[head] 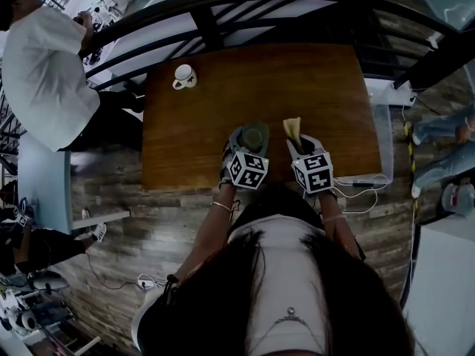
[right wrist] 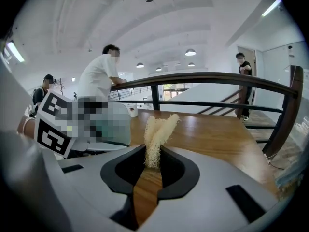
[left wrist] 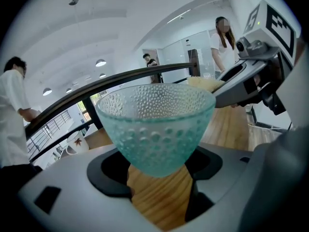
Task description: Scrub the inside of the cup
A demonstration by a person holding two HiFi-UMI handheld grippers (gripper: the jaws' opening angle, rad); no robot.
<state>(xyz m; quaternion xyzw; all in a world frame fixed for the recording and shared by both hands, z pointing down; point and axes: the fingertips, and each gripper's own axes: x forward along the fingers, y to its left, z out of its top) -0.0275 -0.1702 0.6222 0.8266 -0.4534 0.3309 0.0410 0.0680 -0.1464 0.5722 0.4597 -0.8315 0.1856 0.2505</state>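
The left gripper (left wrist: 159,175) is clenched on the narrow lower part of the cup (left wrist: 154,124), a pale green glass cup with small raised dots on its wall. The cup stands upright between the two jaws, with its wide mouth above them, and the wood of the bench (left wrist: 161,197) shows under its base through the gap between the jaws. The right gripper (right wrist: 152,168) is closed on a pale yellow fibrous scrubber (right wrist: 157,137). It pinches the lower end, and the rest of the scrubber rises out of the jaws and leans a little away from the left gripper. In the head view the left gripper (head: 251,141) and the right gripper (head: 303,148) are side by side, just beside each other over the near edge of the bench (head: 312,80), each with its marker cube toward the person. The cup (head: 254,134) is at the front of the left gripper and the scrubber (head: 292,130) at the front of the right one. The two things are near each other but apart, so the scrubber is outside the cup. A white mug (head: 184,76) stands on the bench well ahead of the left gripper, toward its outer side, near the far corner. Beyond the bench runs a dark railing (head: 223,13), and a person in a white shirt (head: 44,73) stands near it.
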